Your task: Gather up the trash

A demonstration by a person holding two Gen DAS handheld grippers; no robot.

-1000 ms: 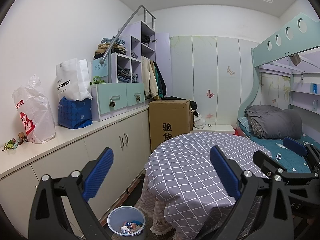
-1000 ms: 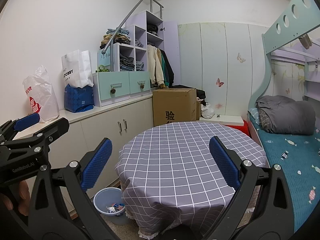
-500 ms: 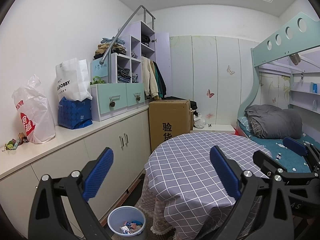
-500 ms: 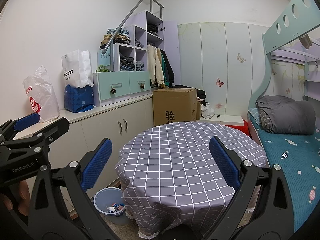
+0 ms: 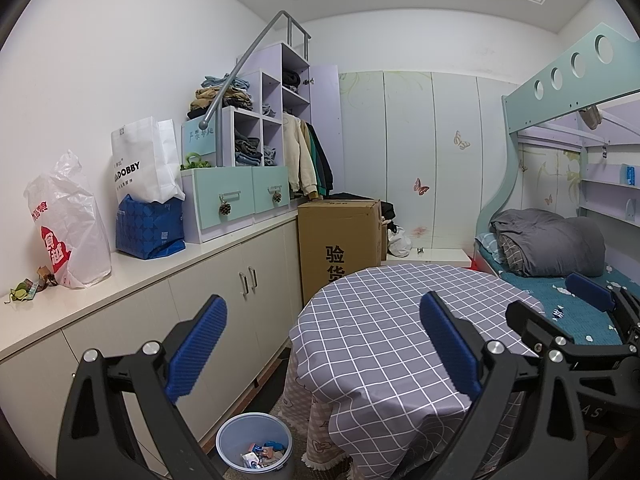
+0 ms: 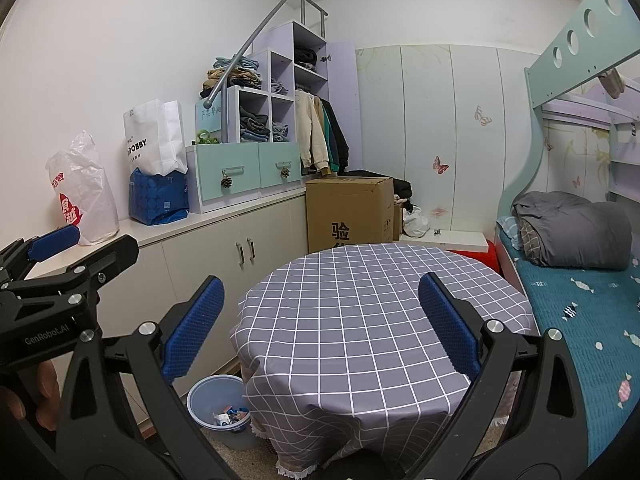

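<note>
My left gripper [image 5: 323, 346] hangs level with its blue pads spread wide, gripping nothing. My right gripper [image 6: 320, 326] sits just beside it, equally wide and empty.

The round desk [image 6: 360, 320] is covered by a grey-lilac cloth crossed with a white grid. The fingers [image 5: 196, 354] of both grippers are faced with ribbed blue pads on black frames. The bin [image 5: 256, 440] is tinted pale blue, with red, white and blue wrappers inside. The bed sheet [image 6: 580, 320] is coloured teal and printed with small candies, and a grey quilt [image 6: 576, 232] is laid on it. Mint-green drawer fronts [image 5: 236, 196], lilac shelving [image 5: 280, 92], a brown carton [image 5: 340, 240] with black characters, and pink butterflies [image 6: 440, 165] on white wardrobe doors are seen.
</note>
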